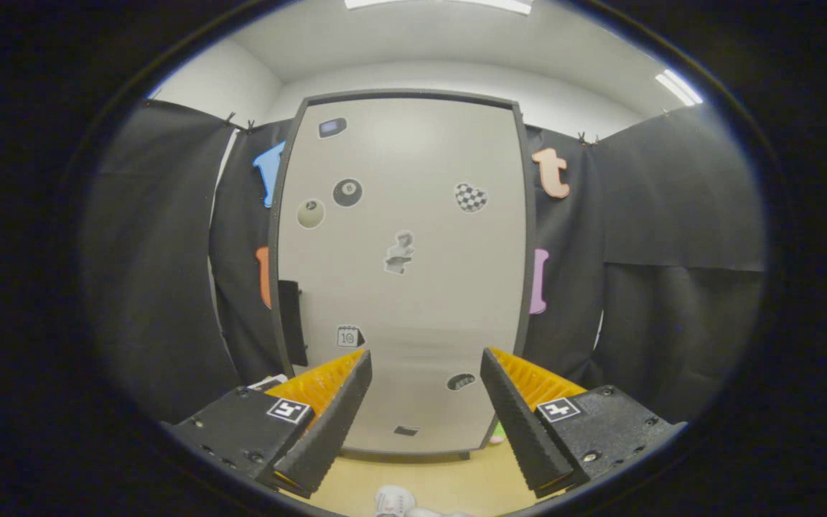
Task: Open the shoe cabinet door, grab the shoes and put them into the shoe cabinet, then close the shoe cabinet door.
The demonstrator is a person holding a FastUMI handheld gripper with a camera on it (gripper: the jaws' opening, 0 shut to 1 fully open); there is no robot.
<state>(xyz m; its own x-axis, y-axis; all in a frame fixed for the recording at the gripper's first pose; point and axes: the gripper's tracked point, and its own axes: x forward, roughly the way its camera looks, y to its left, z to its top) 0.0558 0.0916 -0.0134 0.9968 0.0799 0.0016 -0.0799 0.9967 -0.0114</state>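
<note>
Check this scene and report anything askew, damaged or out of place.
Nothing looks damaged or askew. The shoe cabinet door is closed and upright, its stickers intact. The white shoes lie on the wooden floor below the open gripper, outside the cabinet, as expected before the task's steps.

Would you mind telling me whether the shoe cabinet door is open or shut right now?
Shut: the cabinet door sits flat inside its dark frame with no gap showing. The open gripper points at it, touching nothing.

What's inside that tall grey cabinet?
Nothing inside shows: the cabinet door is closed, covered with stickers. White shoes lie on the floor below the open tool, whose fingers hold nothing.
</note>
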